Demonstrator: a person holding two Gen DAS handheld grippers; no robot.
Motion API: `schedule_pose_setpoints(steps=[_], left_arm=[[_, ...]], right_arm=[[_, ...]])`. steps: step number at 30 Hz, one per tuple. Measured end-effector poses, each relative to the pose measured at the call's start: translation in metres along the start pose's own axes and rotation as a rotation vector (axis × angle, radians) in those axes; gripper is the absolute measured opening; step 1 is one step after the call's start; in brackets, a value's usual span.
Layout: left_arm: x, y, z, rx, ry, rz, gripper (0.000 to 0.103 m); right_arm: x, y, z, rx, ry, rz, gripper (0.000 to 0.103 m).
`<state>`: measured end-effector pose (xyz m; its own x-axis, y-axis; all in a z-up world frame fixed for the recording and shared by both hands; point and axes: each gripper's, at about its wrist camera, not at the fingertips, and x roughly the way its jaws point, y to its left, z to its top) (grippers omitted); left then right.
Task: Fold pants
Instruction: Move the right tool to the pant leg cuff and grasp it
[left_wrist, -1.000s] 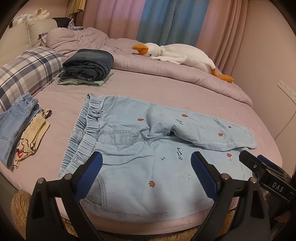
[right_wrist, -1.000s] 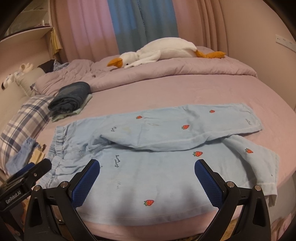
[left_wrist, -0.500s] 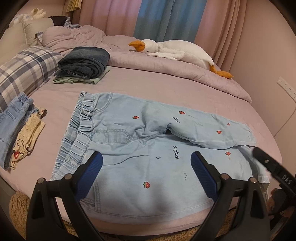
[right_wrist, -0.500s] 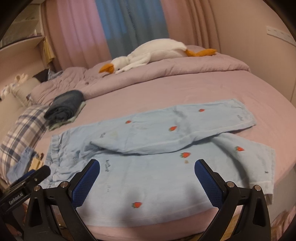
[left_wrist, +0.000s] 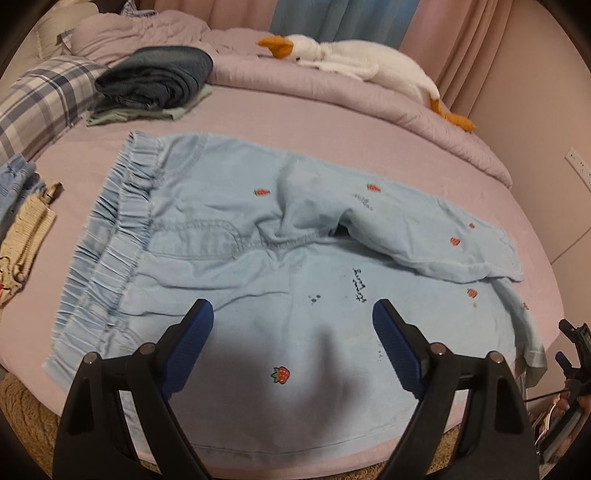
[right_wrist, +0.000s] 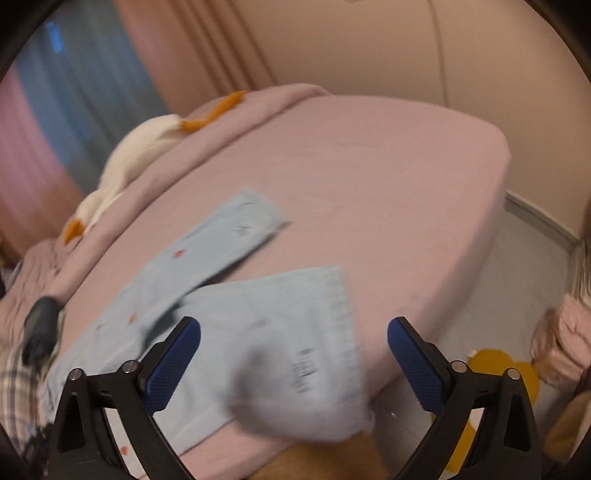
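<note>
Light blue pants with small red strawberries (left_wrist: 295, 266) lie flat on the pink bed, elastic waistband at the left, legs running right, the far leg lying partly over the near one. My left gripper (left_wrist: 291, 332) is open and empty, hovering over the near leg close to the bed's front edge. In the blurred right wrist view the leg cuffs of the pants (right_wrist: 280, 332) show, the near cuff by the bed edge. My right gripper (right_wrist: 293, 354) is open and empty just above that near cuff.
A stack of folded dark jeans on a green garment (left_wrist: 155, 81) sits at the back left. A plush goose (left_wrist: 354, 62) lies on the rumpled quilt. A plaid pillow (left_wrist: 40, 99) and small clothes (left_wrist: 22, 229) are at the left. The floor (right_wrist: 498, 317) lies right of the bed.
My left gripper has moved forward and lower over the pants. My right gripper has swung fast to the right, toward the leg cuffs, and its view is now tilted and blurred.
</note>
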<state>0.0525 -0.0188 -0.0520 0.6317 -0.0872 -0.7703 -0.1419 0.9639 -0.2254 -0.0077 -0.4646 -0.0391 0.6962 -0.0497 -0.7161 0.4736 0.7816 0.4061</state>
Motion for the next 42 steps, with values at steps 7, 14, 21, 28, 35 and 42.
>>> schedule_pose_setpoints(steps=[7, 14, 21, 28, 35, 42], left_arm=[[0.018, -0.001, -0.002, 0.006, 0.047, 0.031, 0.087], [0.025, -0.001, -0.001, 0.003, 0.067, 0.040, 0.087], [0.028, 0.009, 0.001, -0.031, 0.067, 0.049, 0.087], [0.021, 0.029, 0.009, -0.092, 0.053, 0.061, 0.087], [0.017, 0.039, 0.016, -0.122, 0.022, 0.045, 0.087], [0.018, 0.049, 0.015, -0.131, 0.019, 0.050, 0.087]], right_arm=[[0.054, -0.020, 0.004, 0.103, 0.176, 0.129, 0.064], [0.048, 0.007, 0.028, -0.101, 0.086, -0.025, 0.007], [0.083, 0.028, 0.063, -0.239, 0.086, -0.201, 0.006], [0.074, 0.031, 0.068, -0.177, 0.093, -0.297, 0.057], [0.031, 0.108, 0.092, -0.167, 0.060, 0.093, 0.082], [0.139, 0.198, 0.089, -0.014, 0.400, 0.255, 0.084]])
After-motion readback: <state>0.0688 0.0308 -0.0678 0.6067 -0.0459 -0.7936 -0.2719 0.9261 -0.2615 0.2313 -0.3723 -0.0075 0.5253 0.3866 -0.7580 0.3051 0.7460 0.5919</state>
